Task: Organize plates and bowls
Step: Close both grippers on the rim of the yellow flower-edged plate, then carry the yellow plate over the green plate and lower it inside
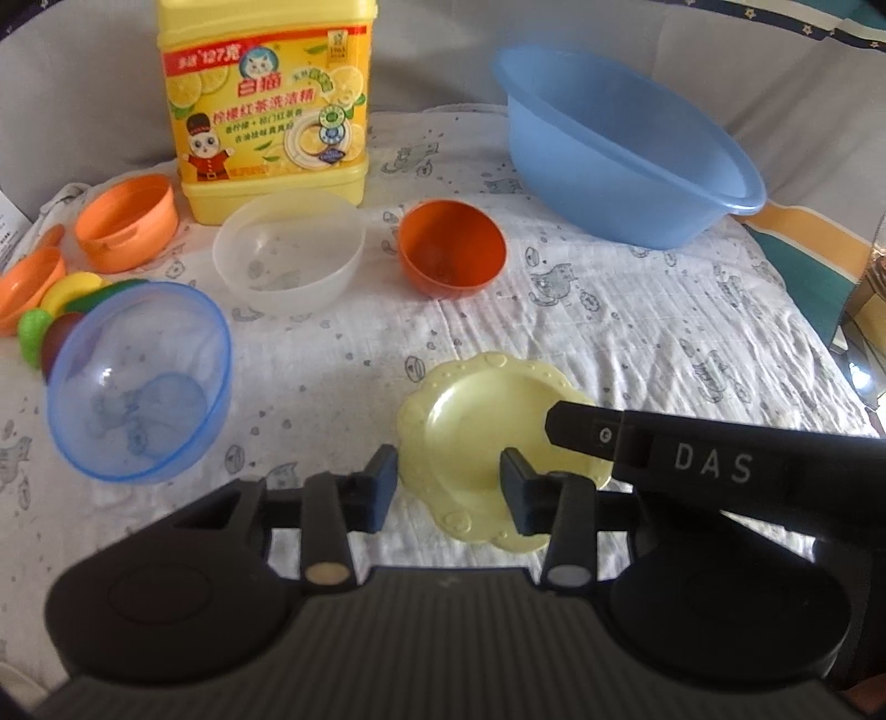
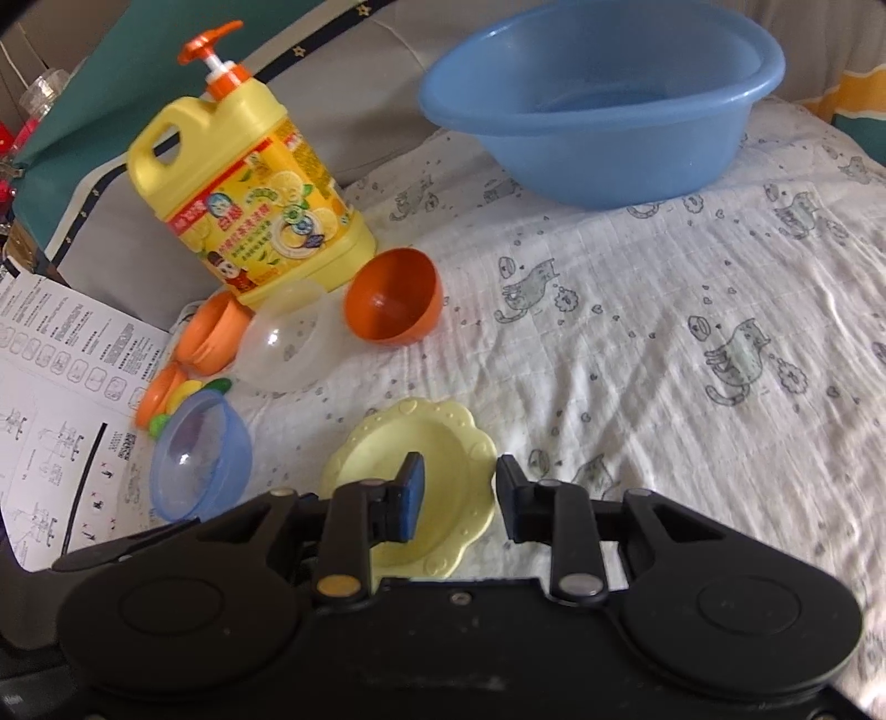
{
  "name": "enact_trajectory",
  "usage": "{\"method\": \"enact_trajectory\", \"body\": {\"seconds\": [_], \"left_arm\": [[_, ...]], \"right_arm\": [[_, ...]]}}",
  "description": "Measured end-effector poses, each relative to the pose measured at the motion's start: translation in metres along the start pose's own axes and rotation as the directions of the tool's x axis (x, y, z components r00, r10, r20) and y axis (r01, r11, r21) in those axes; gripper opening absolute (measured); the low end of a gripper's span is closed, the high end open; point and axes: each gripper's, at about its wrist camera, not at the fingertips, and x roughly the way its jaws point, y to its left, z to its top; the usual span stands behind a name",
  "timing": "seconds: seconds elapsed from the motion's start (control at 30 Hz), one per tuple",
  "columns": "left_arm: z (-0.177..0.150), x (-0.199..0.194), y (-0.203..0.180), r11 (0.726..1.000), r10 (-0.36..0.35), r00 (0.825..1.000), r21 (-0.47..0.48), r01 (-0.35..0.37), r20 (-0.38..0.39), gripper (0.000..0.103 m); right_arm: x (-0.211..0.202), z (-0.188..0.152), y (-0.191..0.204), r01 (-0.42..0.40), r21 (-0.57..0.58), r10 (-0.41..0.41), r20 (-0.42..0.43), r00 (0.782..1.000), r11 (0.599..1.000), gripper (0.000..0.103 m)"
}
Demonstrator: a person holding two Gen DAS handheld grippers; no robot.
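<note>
Left claw [image 1: 448,487], bottle's pump [image 2: 213,52] unseen.

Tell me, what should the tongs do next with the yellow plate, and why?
Probably close the right tongs on the yellow plate. They are open and straddle its right rim, and the left tongs are open at its near rim too, so neither grips it yet. Once gripped, it could likely be lifted toward the blue basin.

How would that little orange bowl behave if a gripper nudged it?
The orange bowl already leans on its rounded bottom, so it would probably rock or roll. It looks like thin plastic, so likely light and quick to skid, though the wrinkled cloth may slow it.
</note>
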Motion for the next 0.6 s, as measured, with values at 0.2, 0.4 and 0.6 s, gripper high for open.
{"method": "enact_trajectory", "body": {"seconds": [0.2,0.4,0.6], "left_arm": [[-0.010,-0.034,0.005,1.000,-0.001,1.000,0.012,0.001,0.016,0.040],[-0.024,-0.073,0.023,1.000,0.020,0.999,-0.002,-0.020,0.030,0.039],[-0.043,-0.113,0.054,0.998,0.054,0.998,-0.039,-0.053,0.038,0.040]], "right_arm": [[-0.028,-0.012,0.017,-0.008,-0.007,0.008,0.000,1.000,1.000,0.029],[-0.050,-0.028,0.046,-0.038,-0.027,0.038,-0.017,0.999,0.999,0.029],[-0.066,-0.047,0.090,-0.077,-0.091,0.072,-0.051,0.996,0.993,0.029]]}}
